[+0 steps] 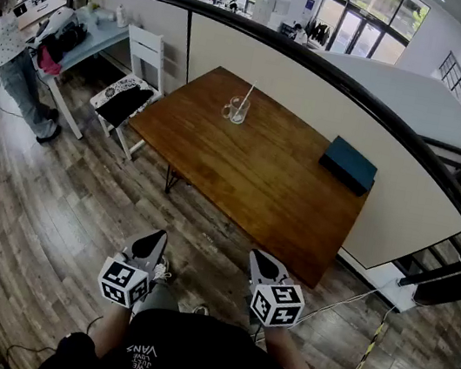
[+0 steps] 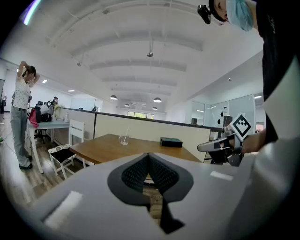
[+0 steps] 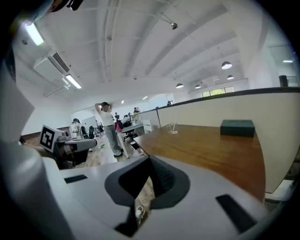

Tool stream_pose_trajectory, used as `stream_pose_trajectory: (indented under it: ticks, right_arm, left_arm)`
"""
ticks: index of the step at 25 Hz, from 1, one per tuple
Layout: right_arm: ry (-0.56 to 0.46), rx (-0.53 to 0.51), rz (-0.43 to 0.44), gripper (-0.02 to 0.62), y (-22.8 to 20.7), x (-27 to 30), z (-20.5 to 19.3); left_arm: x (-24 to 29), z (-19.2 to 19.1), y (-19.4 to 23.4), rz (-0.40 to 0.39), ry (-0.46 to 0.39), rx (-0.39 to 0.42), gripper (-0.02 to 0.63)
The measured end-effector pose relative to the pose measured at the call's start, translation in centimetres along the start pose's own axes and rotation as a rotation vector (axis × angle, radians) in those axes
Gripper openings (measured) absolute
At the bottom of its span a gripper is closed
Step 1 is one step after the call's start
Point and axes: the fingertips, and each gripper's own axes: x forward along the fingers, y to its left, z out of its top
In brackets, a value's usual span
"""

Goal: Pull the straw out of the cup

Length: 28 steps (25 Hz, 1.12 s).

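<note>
A clear glass cup [image 1: 235, 110] with a white straw [image 1: 246, 98] leaning in it stands on the far left part of a brown wooden table [image 1: 266, 185]. The cup [image 2: 124, 139] looks small and distant in the left gripper view, and the cup [image 3: 173, 129] is just as far off in the right gripper view. My left gripper [image 1: 154, 243] and right gripper [image 1: 262, 262] are both shut and hold nothing. They hang side by side over the floor, short of the table's near edge, well away from the cup.
A dark teal box [image 1: 348, 164] lies on the table's right end against a low partition wall [image 1: 403, 210]. A white chair [image 1: 126, 99] stands left of the table. A person [image 1: 14, 61] stands by a desk at far left. Cables [image 1: 351, 302] trail on the wooden floor.
</note>
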Motion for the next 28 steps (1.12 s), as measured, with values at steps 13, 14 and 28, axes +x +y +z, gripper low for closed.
stream_pose_trajectory:
  ticks: [13, 14, 28]
  right_arm:
    - [-0.085, 0.099, -0.049, 0.133, -0.1, 6.7, 3.9]
    - [-0.085, 0.102, -0.057, 0.133, 0.0, 7.6, 4.3]
    - [-0.129, 0.219, -0.220, 0.133, 2.3, 19.0, 8.5]
  left_arm:
    - [4.7, 1.7, 5.0, -0.142, -0.019, -0.020, 0.169]
    - [5.2, 2.0, 5.9, -0.151, -0.017, -0.020, 0.169]
    - [10.9, 5.1, 19.2, -0.303, 0.042, 0.022, 0.175]
